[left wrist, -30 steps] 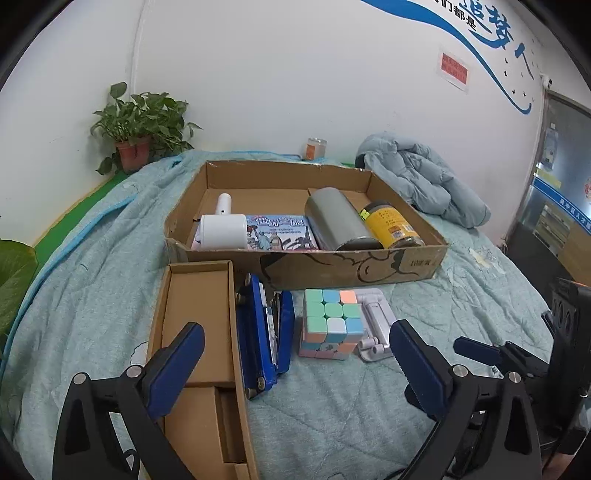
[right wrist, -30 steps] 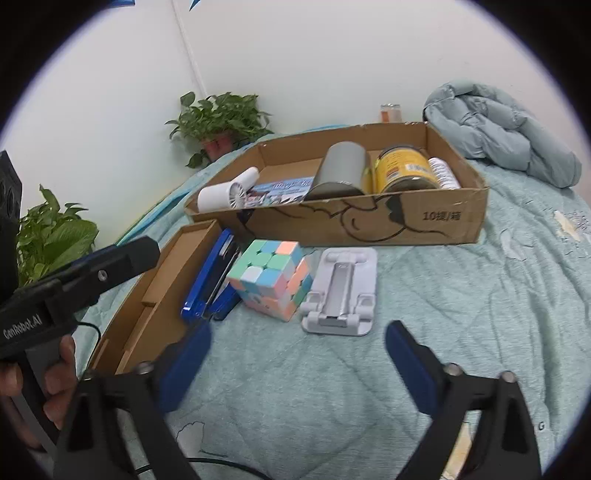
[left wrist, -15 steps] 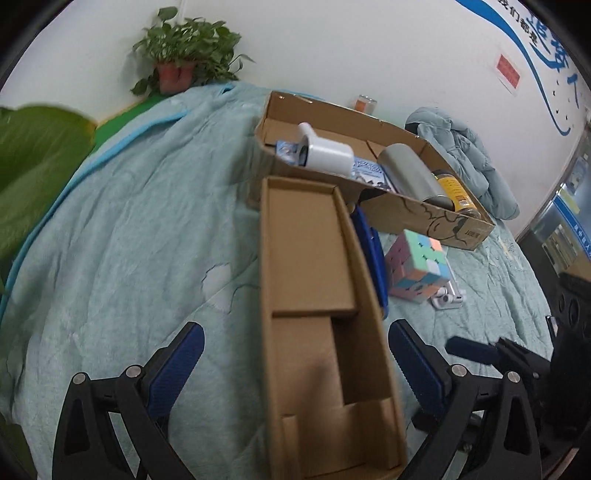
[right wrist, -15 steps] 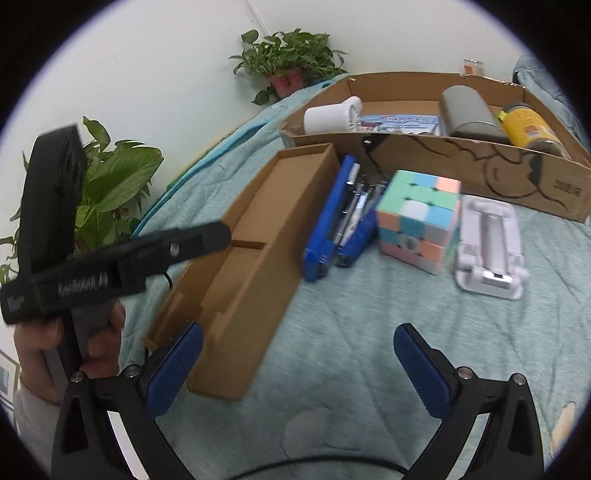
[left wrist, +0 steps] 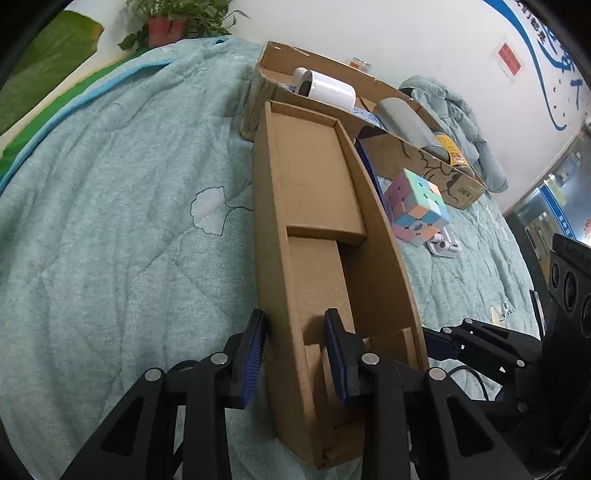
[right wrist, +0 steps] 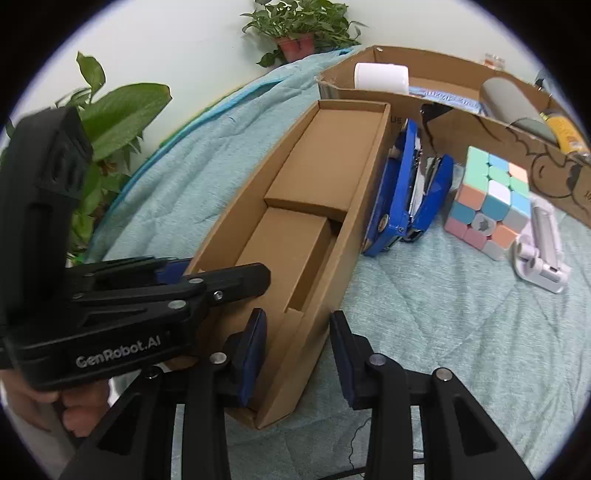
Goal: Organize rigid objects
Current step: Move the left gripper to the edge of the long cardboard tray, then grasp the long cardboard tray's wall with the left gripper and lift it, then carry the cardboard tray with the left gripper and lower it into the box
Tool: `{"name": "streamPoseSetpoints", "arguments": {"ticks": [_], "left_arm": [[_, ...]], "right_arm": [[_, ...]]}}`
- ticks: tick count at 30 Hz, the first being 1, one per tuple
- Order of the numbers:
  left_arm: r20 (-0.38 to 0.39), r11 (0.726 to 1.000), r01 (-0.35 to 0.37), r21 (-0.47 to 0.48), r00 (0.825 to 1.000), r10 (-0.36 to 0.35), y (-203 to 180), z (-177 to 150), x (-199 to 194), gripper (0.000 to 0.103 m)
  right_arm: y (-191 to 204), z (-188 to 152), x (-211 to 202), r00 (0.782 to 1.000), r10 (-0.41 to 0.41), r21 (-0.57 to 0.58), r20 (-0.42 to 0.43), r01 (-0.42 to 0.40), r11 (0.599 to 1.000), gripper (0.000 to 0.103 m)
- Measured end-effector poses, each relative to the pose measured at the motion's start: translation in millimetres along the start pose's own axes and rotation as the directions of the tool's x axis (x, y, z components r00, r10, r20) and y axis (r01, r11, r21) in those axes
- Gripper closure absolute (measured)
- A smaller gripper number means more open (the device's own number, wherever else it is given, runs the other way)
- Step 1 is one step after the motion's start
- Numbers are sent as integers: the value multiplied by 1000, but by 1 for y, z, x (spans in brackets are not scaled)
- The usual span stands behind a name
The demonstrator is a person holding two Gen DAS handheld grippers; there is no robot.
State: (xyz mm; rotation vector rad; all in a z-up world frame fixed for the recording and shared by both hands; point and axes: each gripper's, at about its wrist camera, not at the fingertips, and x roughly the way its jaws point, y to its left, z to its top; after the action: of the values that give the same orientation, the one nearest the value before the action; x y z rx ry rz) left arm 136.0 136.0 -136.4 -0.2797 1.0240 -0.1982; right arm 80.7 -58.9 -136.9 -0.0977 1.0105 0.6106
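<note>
Jaws of both grippers are closing, each pair straddling a long wall of the narrow cardboard tray at its near end. On the left gripper one blue pad sits outside the tray's left wall and the other inside the tray; the pads look to be on the cardboard or just off it, and contact cannot be confirmed. On the right gripper the left pad is inside the tray and the right pad outside its right wall; a small gap shows on the outer side.

Tray lies lengthwise on the quilted teal bed cover, open side up, with cardboard inserts inside. Its far end is just beside the large cardboard box.

Blue stapler lies right beside the tray's right wall. Next over: pastel puzzle cube, then white phone stand, touching or nearly so.

Large box holds a white roll, a grey cylinder and a yellow jar.

Person's hand holds the left gripper's handle, lower left in the right wrist view. Potted plant by the wall.
</note>
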Motion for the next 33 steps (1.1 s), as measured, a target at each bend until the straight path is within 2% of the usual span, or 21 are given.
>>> {"name": "streamPoseSetpoints", "arguments": {"ticks": [5,9,13,19,23,28,33], "left_arm": [[10,1000,-24,-16,1000,24,-10,-6,-5,76],[53,999,-50,-19,997,51,-25,-9,-18,78],[118,995,-98,18,988,95,-55,-8,-42,78],[223,985,-146,96,967,122,-110,10,-72,78],[283,979,-143,144,954,97,-145,44,-84,79],[328,972,-125,201,943,54,-176,112,-83,79],[339,962,-120,244,940,31,-196,187,-68,79]], "right_arm": [[-2,-2,-5,1000,-9,-2,3,9,1000,71],[-10,-6,-21,999,2,-6,37,-2,1000,72],[-12,-11,-46,993,18,-18,116,-16,1000,72],[-33,-5,-87,966,26,-30,257,-19,999,72],[-57,18,-110,943,9,-10,334,-6,1000,72],[-86,61,-128,913,-17,-1,408,19,1000,73],[-114,118,-127,903,-51,8,427,53,999,73]]}}
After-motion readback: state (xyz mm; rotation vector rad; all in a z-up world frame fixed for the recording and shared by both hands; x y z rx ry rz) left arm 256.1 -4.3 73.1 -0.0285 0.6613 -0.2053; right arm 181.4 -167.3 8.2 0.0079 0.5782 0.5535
